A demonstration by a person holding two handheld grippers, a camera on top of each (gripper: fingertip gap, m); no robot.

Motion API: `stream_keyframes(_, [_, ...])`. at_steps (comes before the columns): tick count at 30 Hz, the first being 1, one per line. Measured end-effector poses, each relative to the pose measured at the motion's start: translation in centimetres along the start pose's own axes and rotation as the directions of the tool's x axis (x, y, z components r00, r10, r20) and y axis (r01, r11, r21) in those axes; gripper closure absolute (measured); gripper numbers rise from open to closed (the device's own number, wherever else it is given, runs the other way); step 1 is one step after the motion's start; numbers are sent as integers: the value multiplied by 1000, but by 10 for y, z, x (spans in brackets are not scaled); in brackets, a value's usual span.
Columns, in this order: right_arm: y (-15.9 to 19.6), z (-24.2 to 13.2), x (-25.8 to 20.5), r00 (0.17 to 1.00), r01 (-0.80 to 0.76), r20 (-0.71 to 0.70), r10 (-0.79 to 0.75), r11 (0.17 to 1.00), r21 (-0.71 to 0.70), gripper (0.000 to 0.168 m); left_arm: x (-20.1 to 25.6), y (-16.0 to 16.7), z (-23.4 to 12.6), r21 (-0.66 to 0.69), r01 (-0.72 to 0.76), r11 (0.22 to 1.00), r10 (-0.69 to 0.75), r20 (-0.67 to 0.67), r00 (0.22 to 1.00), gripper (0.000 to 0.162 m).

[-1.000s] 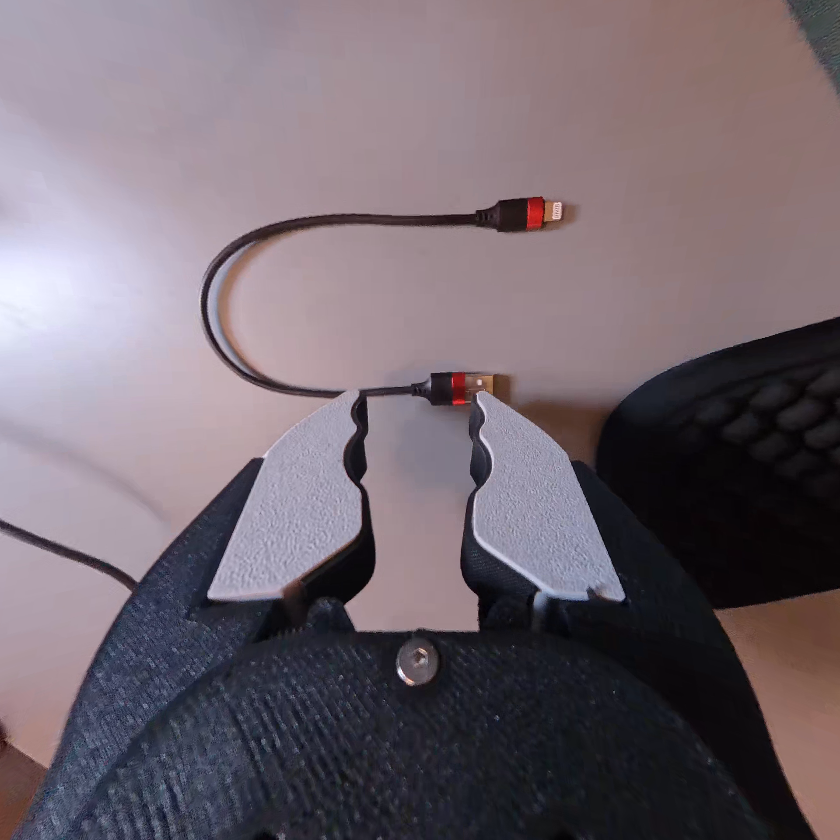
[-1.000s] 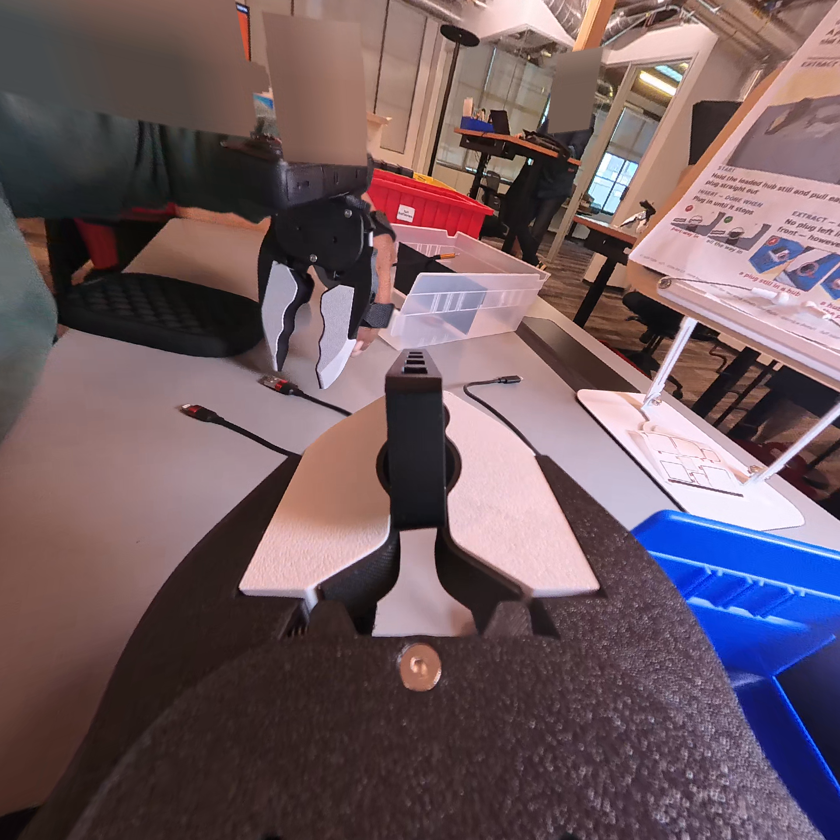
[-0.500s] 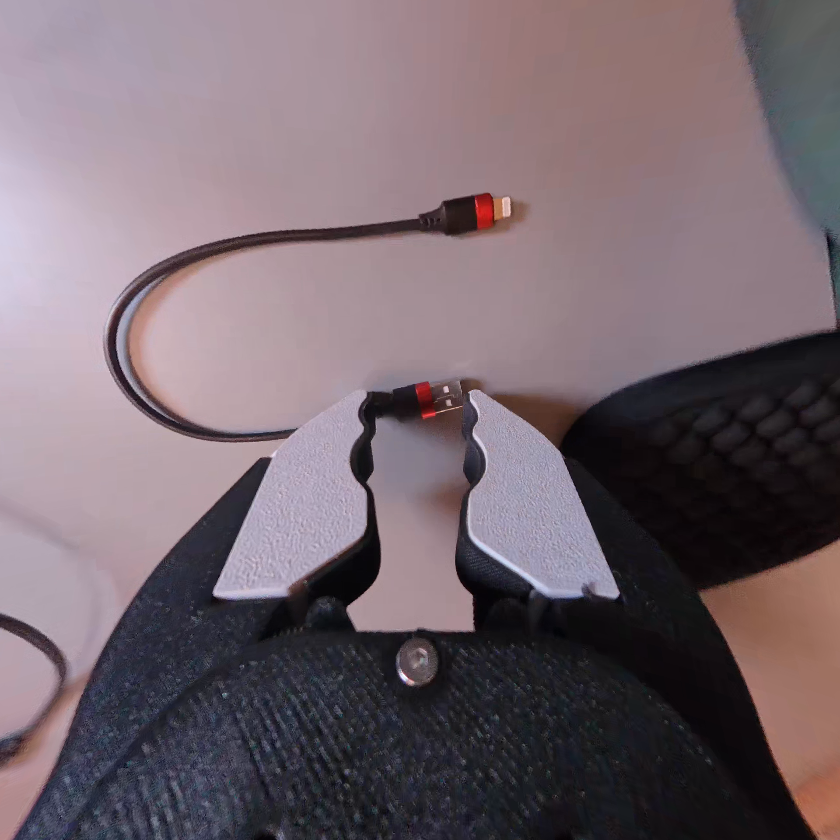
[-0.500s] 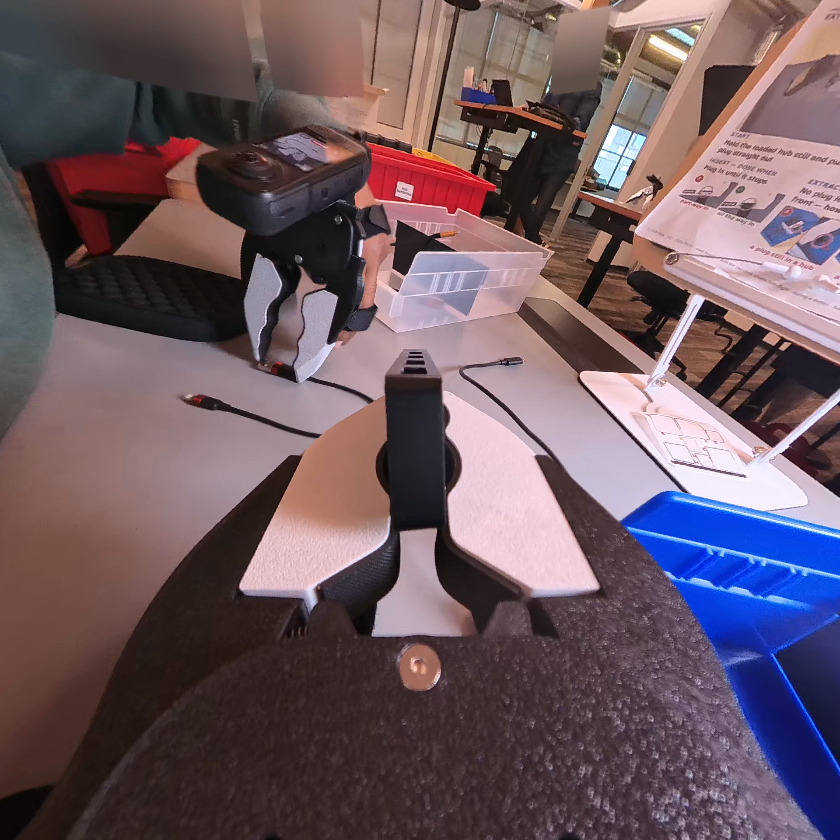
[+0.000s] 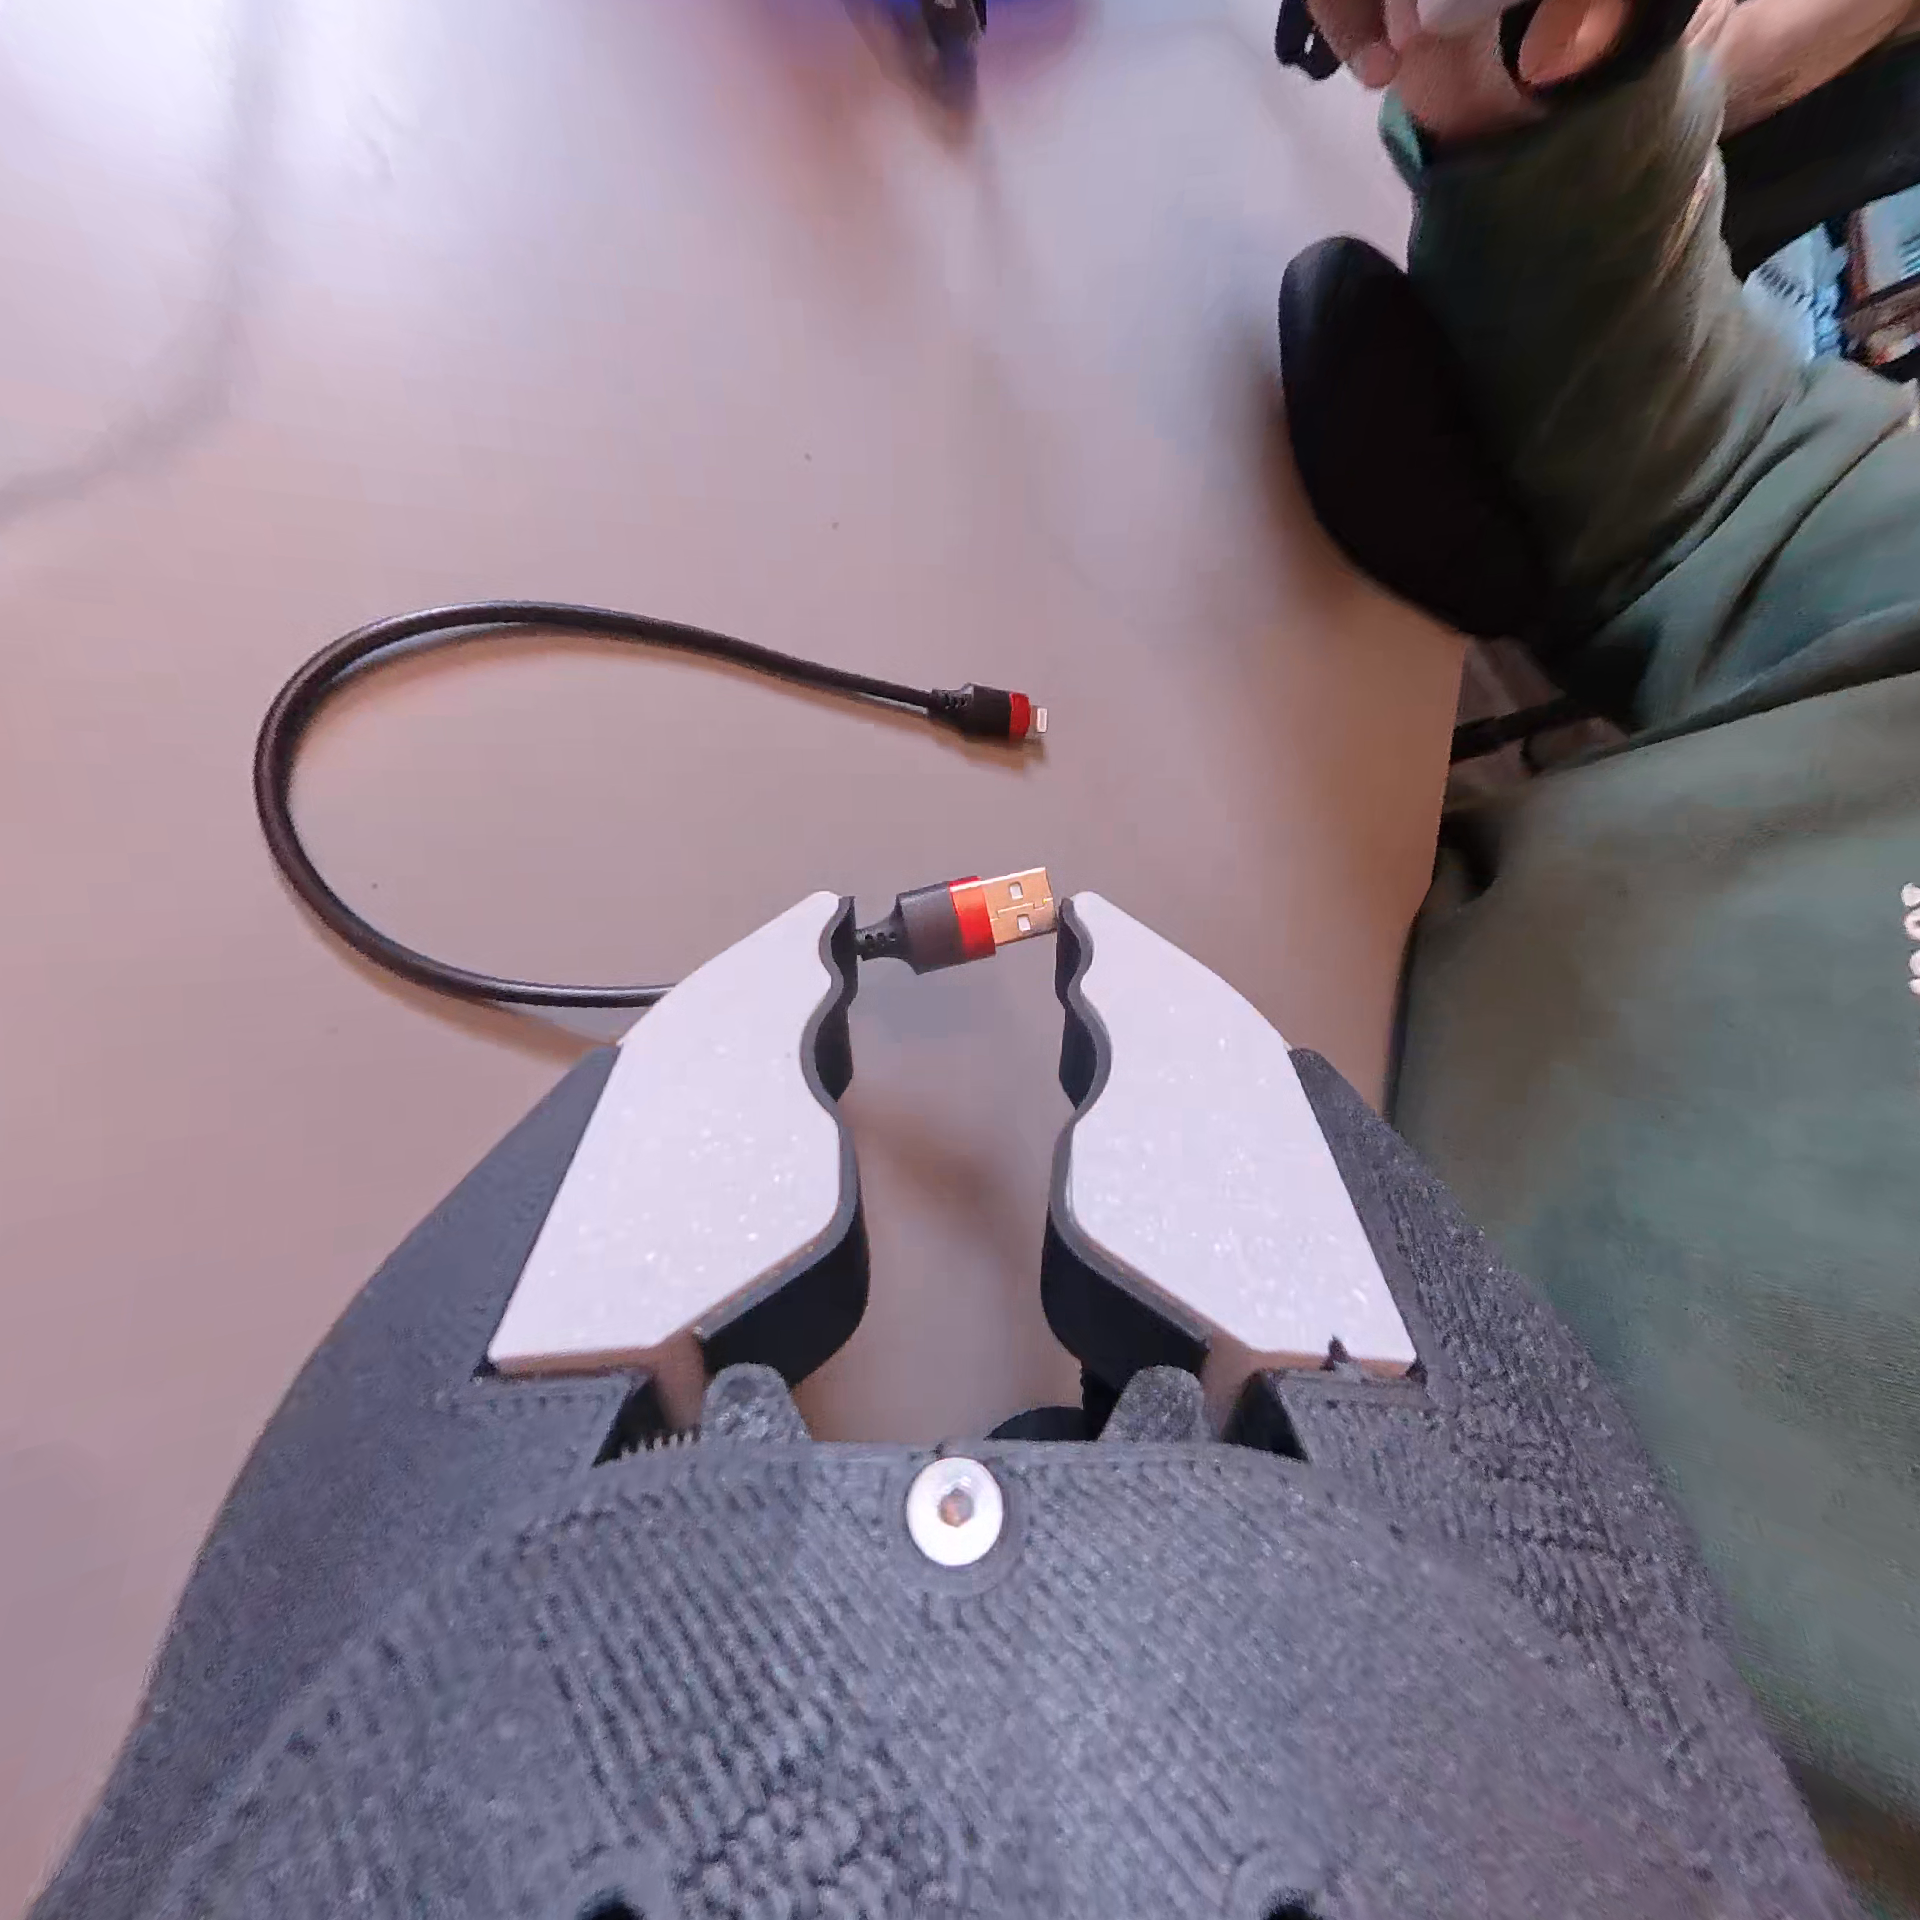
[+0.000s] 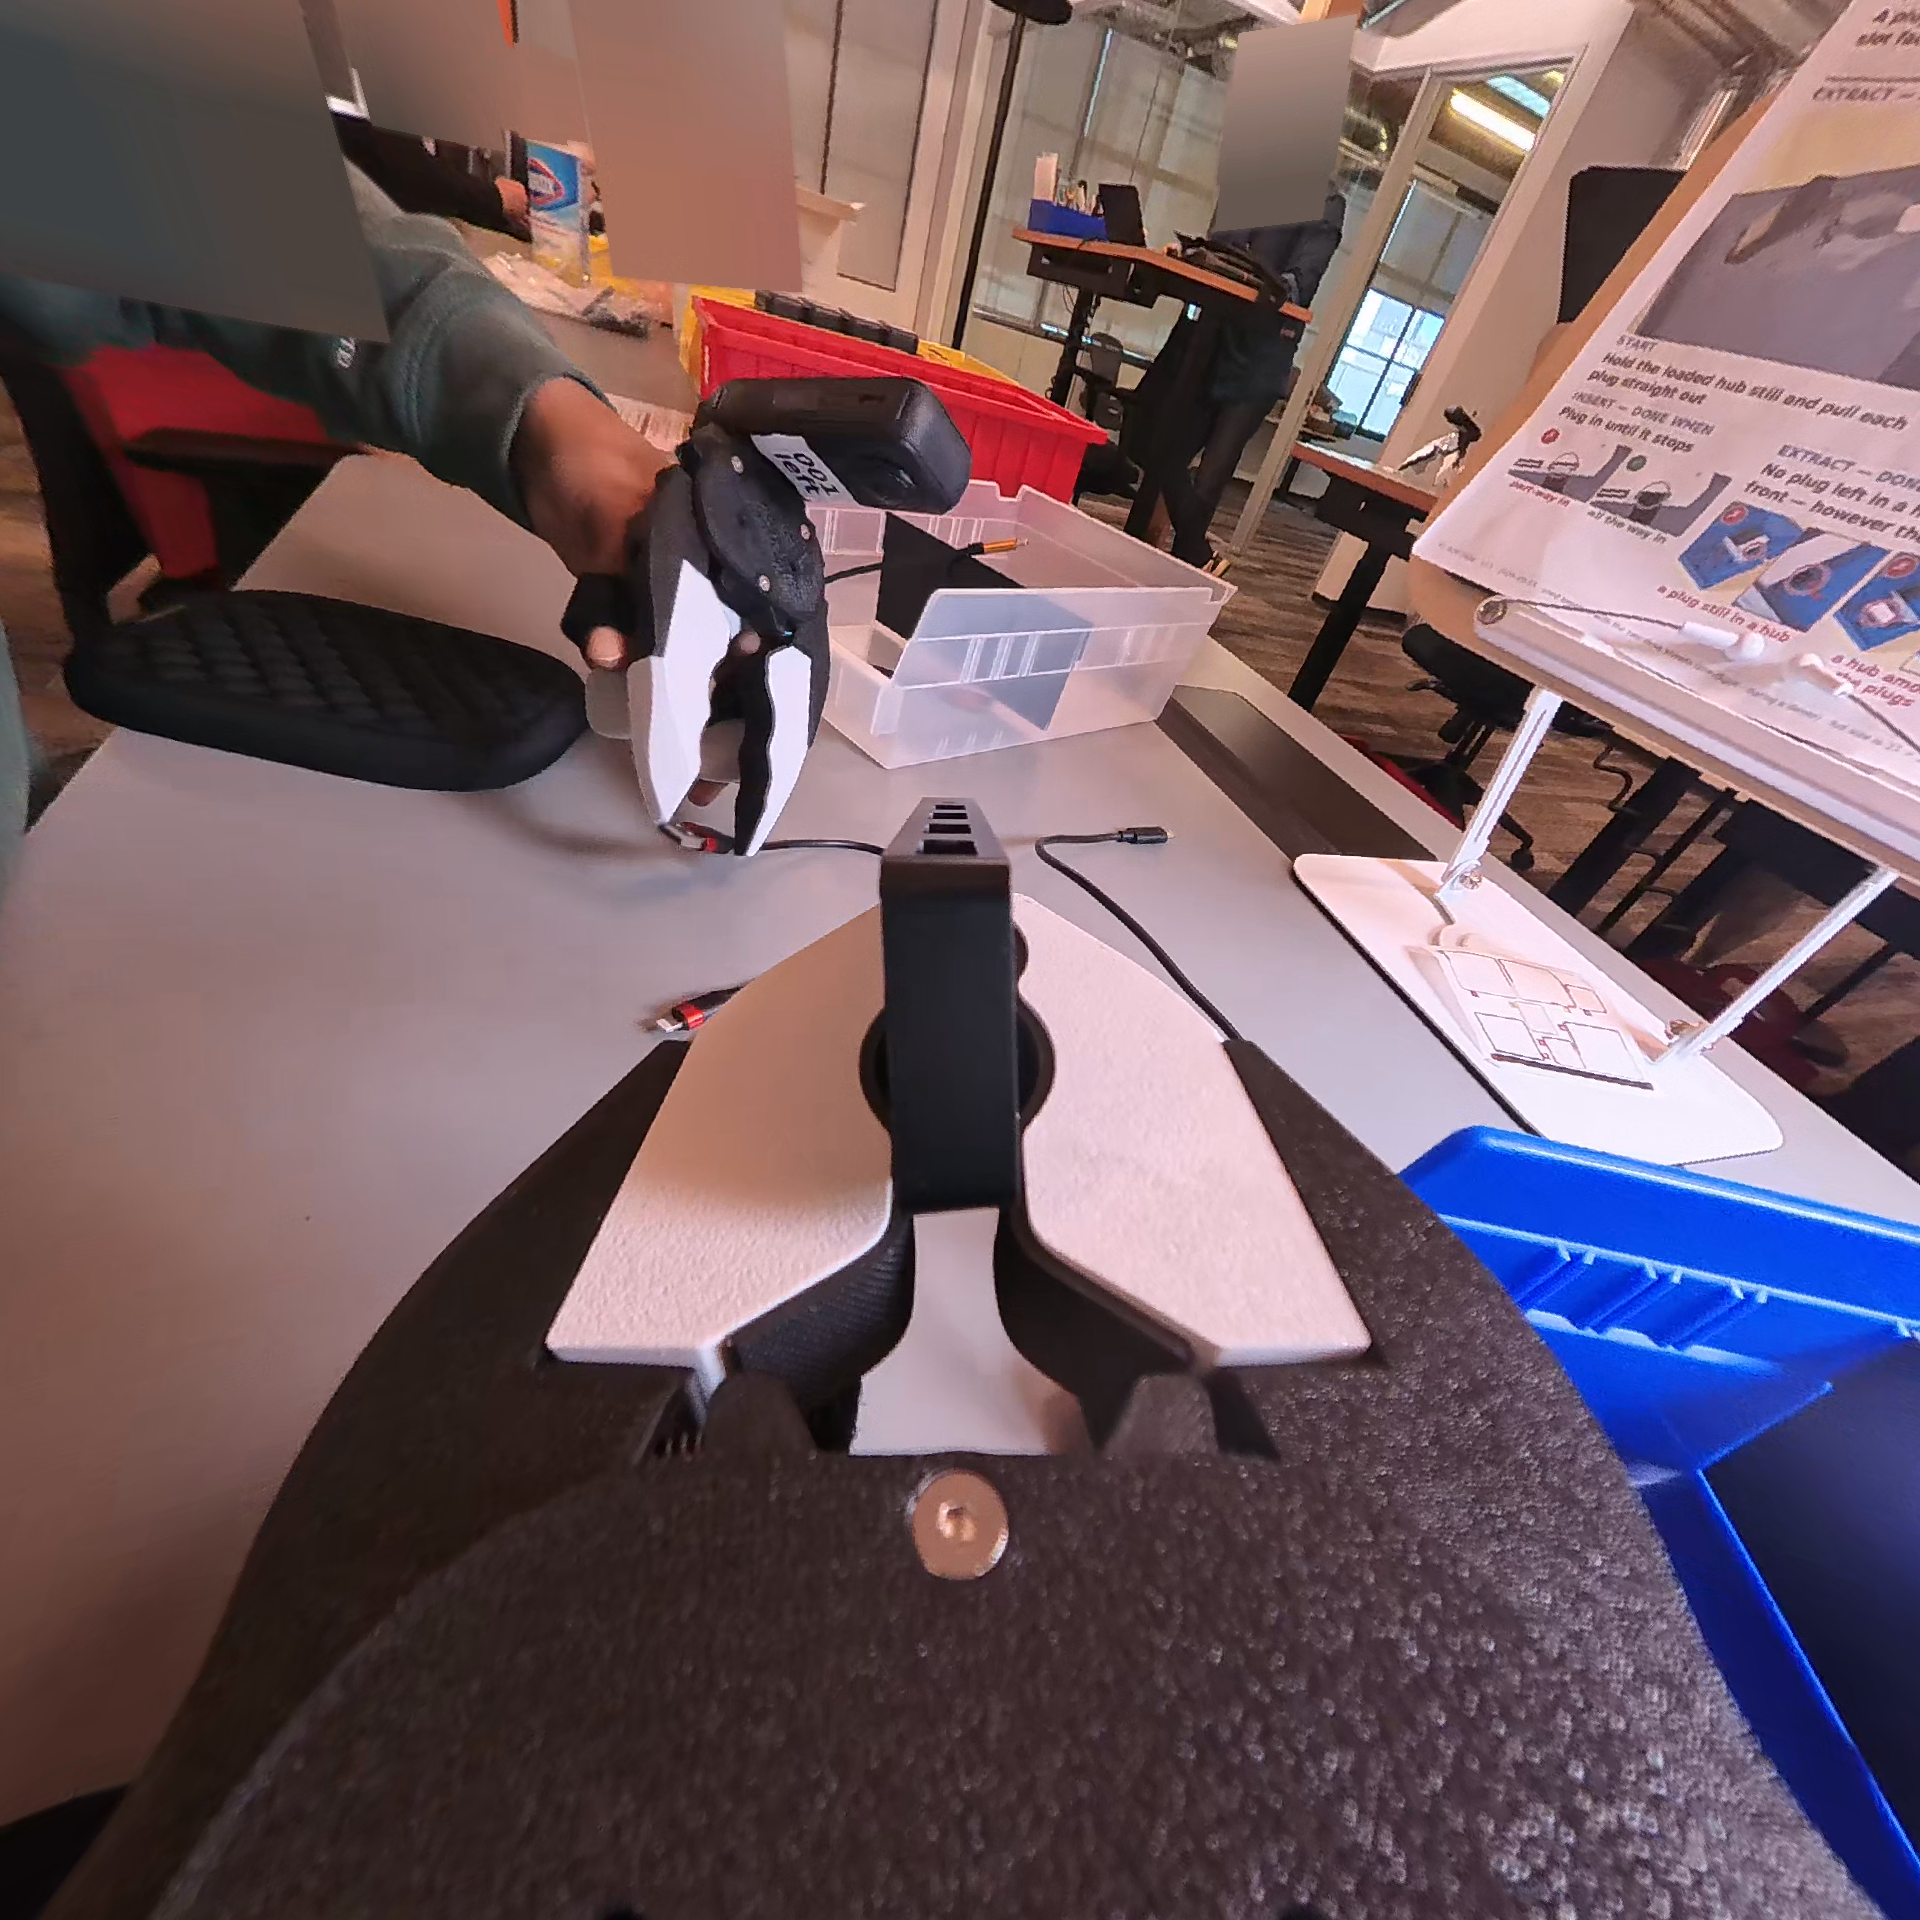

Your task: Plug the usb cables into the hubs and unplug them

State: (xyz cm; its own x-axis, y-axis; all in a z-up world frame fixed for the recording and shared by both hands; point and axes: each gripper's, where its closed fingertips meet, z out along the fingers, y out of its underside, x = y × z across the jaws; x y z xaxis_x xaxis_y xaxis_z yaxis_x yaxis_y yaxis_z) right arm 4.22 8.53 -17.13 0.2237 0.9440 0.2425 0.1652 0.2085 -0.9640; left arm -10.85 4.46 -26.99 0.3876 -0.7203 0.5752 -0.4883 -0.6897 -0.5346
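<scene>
My left gripper (image 5: 951, 925) has its two fingertips pressed on the ends of the red-and-black USB-A plug (image 5: 977, 923), which lies crosswise between them just above the grey table (image 5: 623, 312). The black cable (image 5: 312, 831) loops left to its small red plug (image 5: 997, 715), which lies on the table. The right wrist view shows the left gripper (image 6: 717, 836) tip-down at the table. My right gripper (image 6: 945, 935) is shut on a black USB hub (image 6: 945, 997), held upright with its ports facing up.
A second black cable (image 6: 1138, 834) lies right of the hub. A clear tray (image 6: 1039, 634), a red bin (image 6: 883, 364), a black cushion (image 6: 312, 675), a blue bin (image 6: 1662, 1299) and a white instruction stand (image 6: 1507, 997) ring the work area. My hands' fingertips stand some 20 cm from each other.
The left gripper came down onto the USB-A plug and narrowed until its tips met the plug's ends, then tilted. The right gripper kept hold of the hub and shifted closer.
</scene>
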Motion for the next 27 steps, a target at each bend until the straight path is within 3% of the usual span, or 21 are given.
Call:
stream_keyframes(3, [-1,0,-2,1000,11,2,-11,1000,-4,156,2,-1,2,0,-26,1000,26,6,1000,125])
stream_keyframes(6, [0,-1,-4,1000,18,10,-18,1000,-8,156,14,2,7,-50,-201,978,202,1,979,114])
stream_keyframes(8, [-1,-2,-6,1000,19,24,-19,1000,3,156,15,6,7,-146,-420,896,430,47,902,107])
stream_keyframes(11, [-5,-5,-11,998,20,62,-22,999,42,156,5,7,5,-298,-649,700,695,73,715,106])
stream_keyframes(13, [-8,-6,-15,996,24,86,-30,997,68,156,-4,12,6,-375,-717,587,781,32,623,105])
stream_keyframes(15, [-10,-7,-18,994,31,102,-39,996,82,156,-10,17,10,-400,-746,532,806,-30,591,105])
stream_keyframes(20, [-5,-4,-21,993,44,108,-50,998,55,156,-16,19,20,-420,-745,518,792,-94,603,123])
stream_keyframes(22, [-3,-3,-21,993,41,108,-46,998,45,156,-14,20,21,-430,-727,535,778,-85,623,145])
stream_keyframes(27, [1,-2,-22,992,35,123,-39,999,37,156,-15,15,25,-422,-591,688,682,96,725,156])
